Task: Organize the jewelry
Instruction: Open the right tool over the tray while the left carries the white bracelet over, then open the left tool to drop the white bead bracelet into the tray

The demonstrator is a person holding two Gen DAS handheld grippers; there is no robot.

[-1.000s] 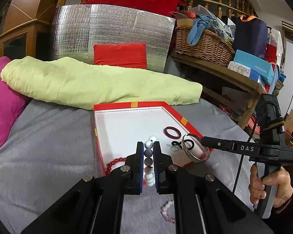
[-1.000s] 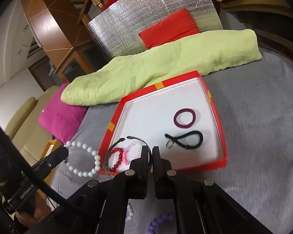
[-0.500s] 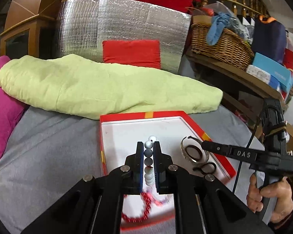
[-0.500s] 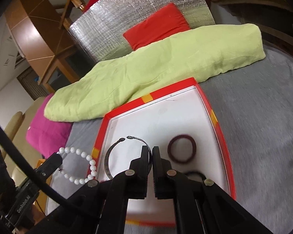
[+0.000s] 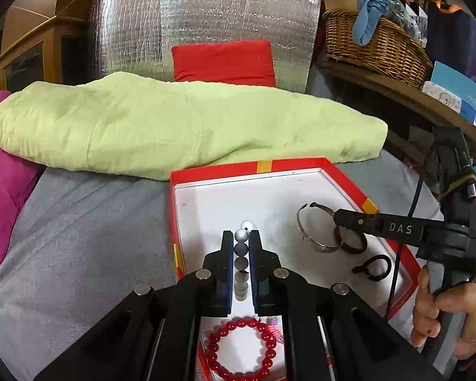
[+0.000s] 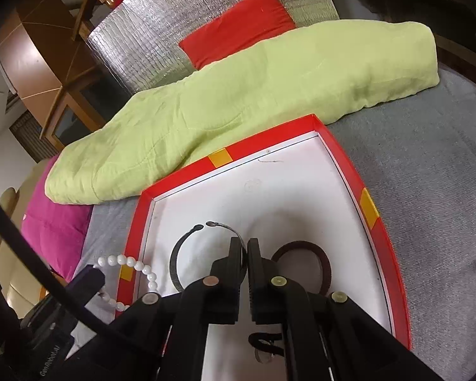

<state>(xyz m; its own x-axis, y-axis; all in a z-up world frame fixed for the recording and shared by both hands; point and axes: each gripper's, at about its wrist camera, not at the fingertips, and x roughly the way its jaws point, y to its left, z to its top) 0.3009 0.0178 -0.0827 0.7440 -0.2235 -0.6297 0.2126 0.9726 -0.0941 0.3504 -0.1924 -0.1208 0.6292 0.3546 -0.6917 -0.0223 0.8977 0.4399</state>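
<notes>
Left gripper, jaws clenched on the white bead bracelet, and right gripper, jaws apparently clamping the silver bangle, above the red-rimmed tray.

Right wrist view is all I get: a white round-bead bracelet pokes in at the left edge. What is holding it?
Observer: The left gripper is shut on that white round-bead bracelet, its beads lined up between the fingers, over the red-rimmed white tray.
Operator: Anything in the tray that I can't see?
Observer: Yes, a red round-bead bracelet lies at the tray's near end, below the left gripper.
Operator: What holds the right gripper?
Observer: A bare hand wraps around its handle.
</notes>
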